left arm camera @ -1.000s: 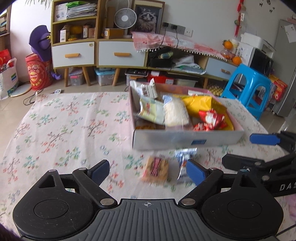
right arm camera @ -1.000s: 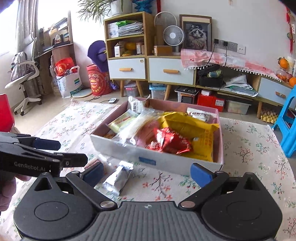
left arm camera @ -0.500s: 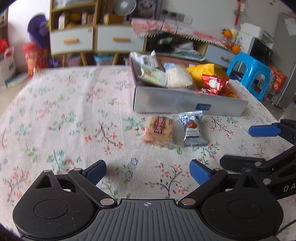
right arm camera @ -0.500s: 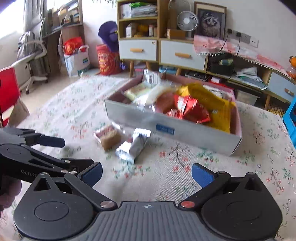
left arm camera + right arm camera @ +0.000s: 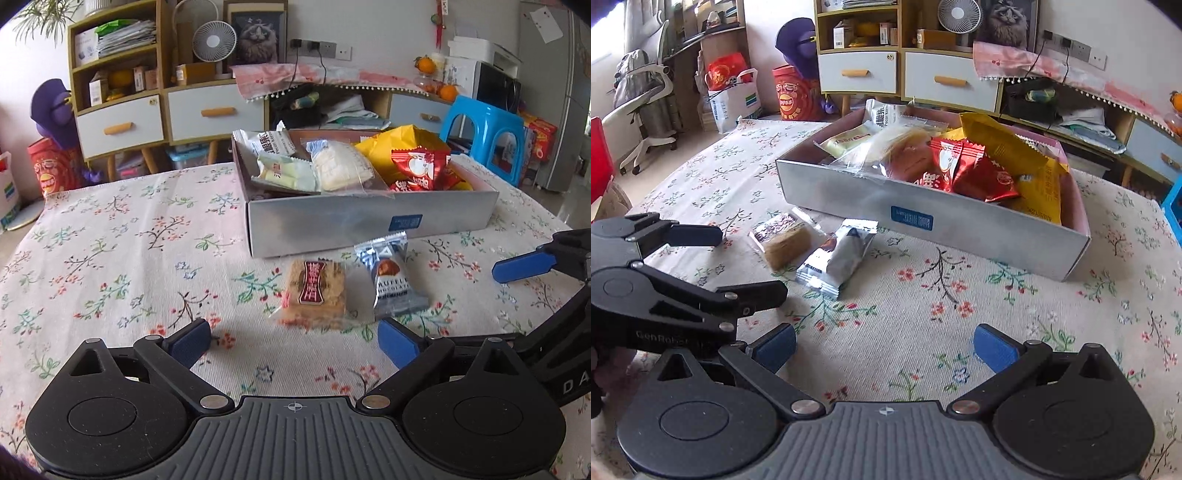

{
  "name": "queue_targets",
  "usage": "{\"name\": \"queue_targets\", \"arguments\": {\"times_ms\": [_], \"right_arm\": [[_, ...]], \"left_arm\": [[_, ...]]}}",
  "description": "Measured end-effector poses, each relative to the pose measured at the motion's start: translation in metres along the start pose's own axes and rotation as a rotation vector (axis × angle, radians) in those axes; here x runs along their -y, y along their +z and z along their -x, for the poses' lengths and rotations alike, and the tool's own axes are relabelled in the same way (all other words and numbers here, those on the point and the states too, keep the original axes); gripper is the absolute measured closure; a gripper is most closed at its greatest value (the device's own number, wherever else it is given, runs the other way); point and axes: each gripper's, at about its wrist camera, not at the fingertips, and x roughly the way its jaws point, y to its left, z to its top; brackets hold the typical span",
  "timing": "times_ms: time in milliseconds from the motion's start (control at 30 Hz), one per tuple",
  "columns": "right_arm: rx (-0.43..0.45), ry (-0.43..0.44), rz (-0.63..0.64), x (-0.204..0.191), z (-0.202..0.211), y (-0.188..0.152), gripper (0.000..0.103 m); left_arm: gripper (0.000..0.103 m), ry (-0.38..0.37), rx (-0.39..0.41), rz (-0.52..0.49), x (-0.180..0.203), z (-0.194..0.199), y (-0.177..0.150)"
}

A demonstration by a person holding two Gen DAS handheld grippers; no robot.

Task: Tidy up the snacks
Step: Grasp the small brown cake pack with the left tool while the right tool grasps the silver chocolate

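Observation:
A silver box full of snack packets stands on the floral tablecloth; it also shows in the right wrist view. In front of it lie a clear-wrapped brown cake with a red label and a silver chocolate packet, side by side. My left gripper is open and empty, just short of the cake. My right gripper is open and empty, a little back from the silver packet. Each gripper shows at the edge of the other's view.
The floral tablecloth covers the table. Behind it stand a shelf unit with drawers, a low cabinet, a blue stool at right, and an office chair at far left.
Both grippers have drawn back from the box and dropped lower, so the cake and silver packet now lie fully in front of the fingers. Both stay open and empty.

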Motion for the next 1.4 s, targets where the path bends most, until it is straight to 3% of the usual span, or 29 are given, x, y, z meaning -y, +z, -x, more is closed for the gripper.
{"name": "queue_targets", "arguments": {"times_ms": [100,200,267,333,433,733,1033,1333,1400], "right_arm": [[0.009,0.002,0.000,0.002,-0.002,0.002,0.008],[0.015,-0.003,0.007,0.002,-0.005,0.004,0.008],[0.017,-0.006,0.013,0.001,-0.006,0.005,0.008],[0.018,-0.009,0.016,0.000,-0.007,0.007,0.008],[0.018,-0.007,0.024,-0.003,-0.009,0.009,0.008],[0.027,0.013,0.085,-0.019,-0.020,0.021,0.008],[0.070,0.007,0.099,-0.022,-0.029,0.028,0.013],[0.109,0.001,0.103,-0.023,-0.025,0.030,0.044],[0.114,0.007,0.101,-0.023,-0.024,0.030,0.056]], "left_arm": [[0.013,-0.011,0.014,-0.002,-0.001,-0.002,0.002],[0.030,-0.031,0.029,-0.006,-0.002,-0.001,0.004],[0.050,-0.041,0.033,-0.002,-0.003,-0.001,0.006],[0.058,-0.048,0.033,0.001,-0.004,-0.001,0.007],[0.060,-0.055,0.023,0.012,-0.006,0.001,0.008],[0.060,0.054,-0.008,0.079,-0.021,0.010,0.006],[0.057,0.053,-0.002,0.090,-0.033,0.010,0.005],[0.042,-0.004,0.008,0.110,-0.039,0.005,0.008],[0.043,-0.001,0.009,0.096,-0.036,0.006,0.007]]}}
